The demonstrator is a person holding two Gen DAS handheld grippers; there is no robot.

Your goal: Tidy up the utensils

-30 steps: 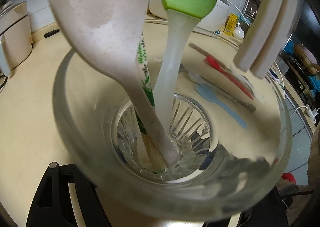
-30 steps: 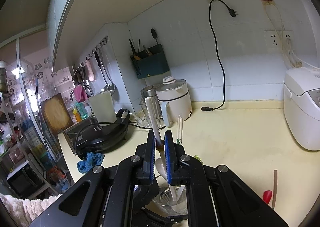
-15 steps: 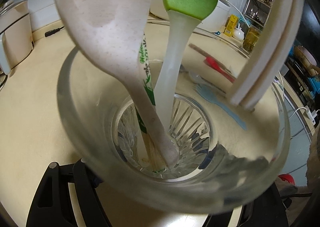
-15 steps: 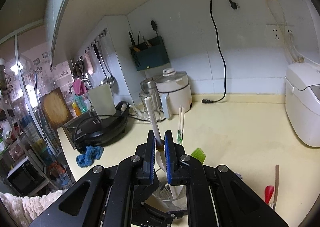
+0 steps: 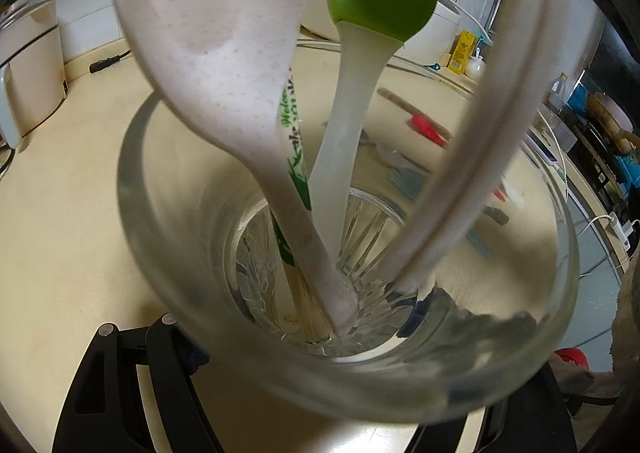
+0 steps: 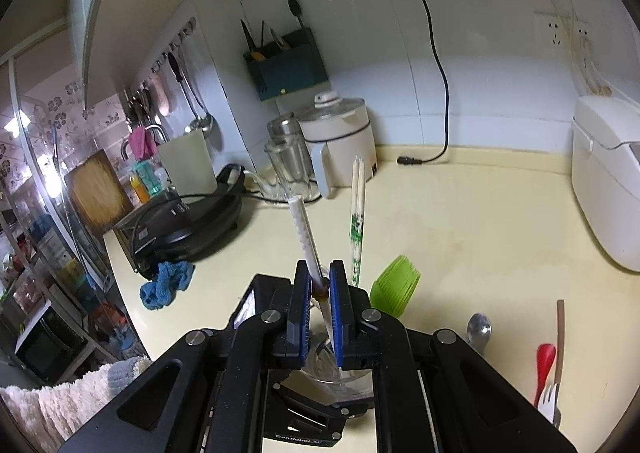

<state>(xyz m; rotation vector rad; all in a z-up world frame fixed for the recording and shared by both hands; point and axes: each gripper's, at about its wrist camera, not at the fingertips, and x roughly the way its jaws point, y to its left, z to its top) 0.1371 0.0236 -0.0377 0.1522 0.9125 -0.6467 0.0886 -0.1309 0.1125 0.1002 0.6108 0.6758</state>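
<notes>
The left hand-held gripper (image 5: 320,393) is clamping the glass cup (image 5: 160,253) at the frame's centre, steadying it, while the right hand-held gripper (image 6: 320,293), closed on white chopsticks (image 6: 304,237), is lowering them inside beside the spoon (image 5: 224,53) and green brush (image 5: 380,5).

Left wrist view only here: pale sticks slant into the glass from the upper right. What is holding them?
Observer: The right gripper is shut on the pale sticks, directly above the glass.
Operator: Does any part of them show above that gripper?
Observer: Yes, a speckled end rises above it, beside the wrapped chopsticks.
Operator: Any other utensil storage nearby?
Observer: A dark holder hangs on the wall, with utensils standing in it.
</notes>
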